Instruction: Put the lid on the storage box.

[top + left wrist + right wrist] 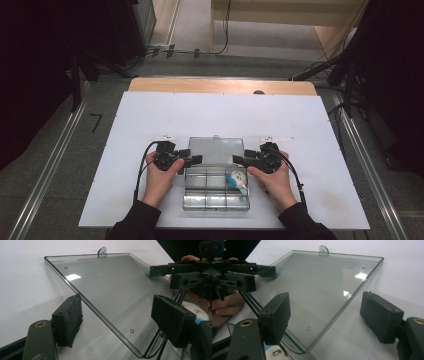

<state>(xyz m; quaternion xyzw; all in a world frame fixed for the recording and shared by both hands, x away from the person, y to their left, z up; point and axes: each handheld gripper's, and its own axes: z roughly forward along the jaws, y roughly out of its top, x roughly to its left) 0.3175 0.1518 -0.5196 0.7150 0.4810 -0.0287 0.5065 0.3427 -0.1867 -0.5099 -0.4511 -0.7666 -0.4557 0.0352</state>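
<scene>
On the white table (150,115), near its front edge, a clear compartment box (216,195) sits with its lid (216,148) swung open toward the far side. A small blue-and-white toy (237,179) is seen in the right-hand compartment.

Both side edges of the lid are straddled: the left gripper (194,161) is set across the left edge, the right gripper (240,161) across the right one. In the left gripper view the lid (110,287) edge runs between the pads, which are parted roughly halfway and not pressed on it. Same story in the right gripper view, where the lid (322,287) edge passes between the pads with a clear gap on both sides. So nothing is actually held yet by either gripper, as far as can be told.

To get this step done well, both edges should probably be pinched evenly and at matching spots, so the lid isn't twisted on its hinge when it's swung. The pads are best kept off the corners, since thin plastic like that could slip or flex.

Orientation-wise, the box's long axis is laid left to right across the table, and the lid's hang tab (102,251) is pointed away from the person, with the hinge side kept nearest the compartments.
</scene>
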